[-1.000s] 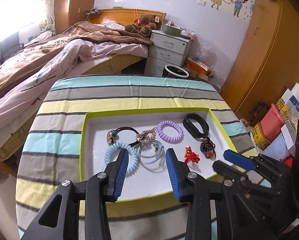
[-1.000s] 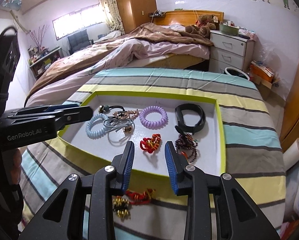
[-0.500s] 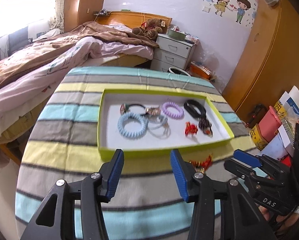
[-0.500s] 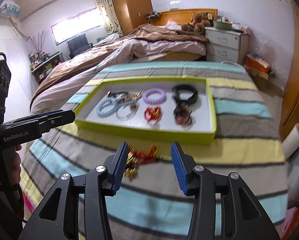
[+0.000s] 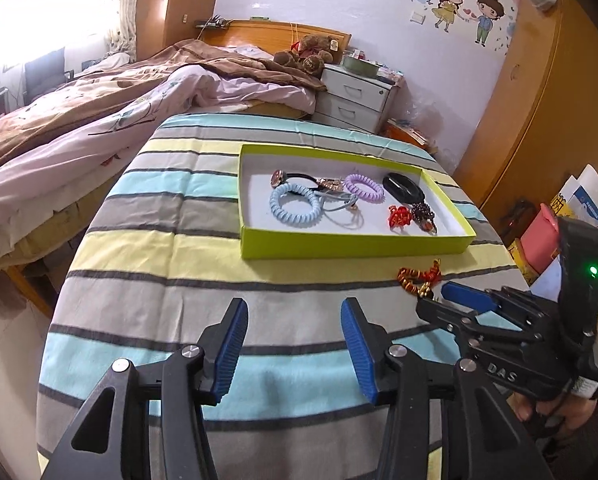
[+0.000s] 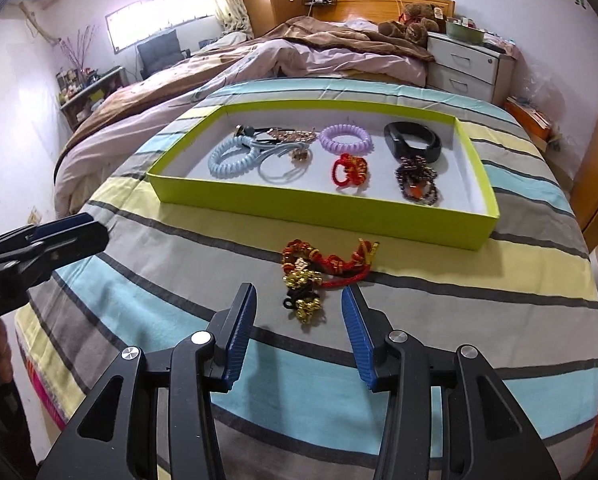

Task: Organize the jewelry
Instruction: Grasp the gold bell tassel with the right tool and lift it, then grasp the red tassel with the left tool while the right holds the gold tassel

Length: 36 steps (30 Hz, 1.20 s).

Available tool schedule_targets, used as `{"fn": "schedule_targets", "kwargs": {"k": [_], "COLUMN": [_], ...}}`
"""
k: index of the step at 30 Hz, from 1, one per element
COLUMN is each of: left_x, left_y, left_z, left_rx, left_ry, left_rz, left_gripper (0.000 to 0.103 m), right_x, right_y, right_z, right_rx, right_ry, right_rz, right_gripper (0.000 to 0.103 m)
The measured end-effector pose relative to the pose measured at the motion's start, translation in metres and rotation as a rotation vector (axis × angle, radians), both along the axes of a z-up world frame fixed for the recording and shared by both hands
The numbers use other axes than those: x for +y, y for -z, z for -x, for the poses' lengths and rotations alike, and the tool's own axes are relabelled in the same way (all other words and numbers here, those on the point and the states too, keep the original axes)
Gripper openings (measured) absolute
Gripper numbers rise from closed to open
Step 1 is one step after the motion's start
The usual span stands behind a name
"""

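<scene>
A lime-green tray [image 6: 323, 212] [image 5: 355, 247] sits on the striped cloth and holds several pieces: a blue coil band [image 6: 233, 158], a purple coil band [image 6: 346, 139], a black band [image 6: 413, 145], a red knot bracelet [image 6: 349, 171] and a dark bead bracelet [image 6: 417, 183]. A red-and-gold bracelet [image 6: 323, 274] [image 5: 419, 278] lies on the cloth in front of the tray. My right gripper [image 6: 298, 320] is open and empty, just short of that bracelet. My left gripper [image 5: 293, 334] is open and empty over bare cloth, well back from the tray.
The table's striped cloth [image 5: 159, 264] drops off at the left and near edges. A bed [image 5: 99, 120] stands behind to the left, a white nightstand [image 5: 355, 98] behind, and a wooden wardrobe [image 5: 539, 128] and boxes [image 5: 539, 236] to the right.
Both grippers have pulled back from over the tray toward the near edge of the table. The red-and-gold bracelet now lies just ahead of my right gripper's fingers.
</scene>
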State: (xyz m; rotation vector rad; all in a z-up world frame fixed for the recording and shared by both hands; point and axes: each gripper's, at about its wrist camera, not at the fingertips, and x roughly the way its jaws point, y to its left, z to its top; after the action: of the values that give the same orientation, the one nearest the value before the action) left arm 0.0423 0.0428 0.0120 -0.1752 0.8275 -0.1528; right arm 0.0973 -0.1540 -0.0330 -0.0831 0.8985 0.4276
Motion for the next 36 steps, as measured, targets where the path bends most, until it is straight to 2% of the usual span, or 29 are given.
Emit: {"fn": "schedule_targets", "kwargs": {"k": [6,10,11,12,14,20,27,36], "left_x": [0.011,0.019,0.021,0.022,0.024,0.021,0.01,-0.05], "left_y": [0.004,0.01,0.011,0.012,0.015,0.016,0.01,0.01], "left_z": [0.012,0.018,0.019,0.021,0.025,0.034,0.03,-0.003], "left_rx": [-0.011,0.002,0.007,0.009,0.019,0.025,0.013,0.027], "left_ry": [-0.003,-0.004,-0.007,-0.007,0.012,0.027,0.052,0.233], "left_rz": [0.011,0.043,0.045,0.055,0.081,0.092,0.087,0.077], "left_gripper": [0.048,0.051,0.056,0.06,0.061,0.061,0.061,0.061], "right_x": [0.008,0.01,0.01,0.01,0.011,0.011,-0.013,-0.053], "right_y": [0.005,0.007,0.007,0.007,0.006,0.004,-0.008,-0.028], "right_z": [0.0,0.0,0.0,0.0,0.002,0.009,0.026,0.038], "right_rx": [-0.008,-0.014,-0.015,-0.017,-0.021,-0.03,-0.056,-0.092], "right_ry": [0.016,0.033,0.037,0.039,0.042,0.051,0.098,0.165], "right_rz": [0.047,0.081,0.085,0.09,0.105,0.107,0.032,-0.045], "right_gripper": [0.045,0.029,0.024,0.023,0.02,0.018,0.018,0.018]}}
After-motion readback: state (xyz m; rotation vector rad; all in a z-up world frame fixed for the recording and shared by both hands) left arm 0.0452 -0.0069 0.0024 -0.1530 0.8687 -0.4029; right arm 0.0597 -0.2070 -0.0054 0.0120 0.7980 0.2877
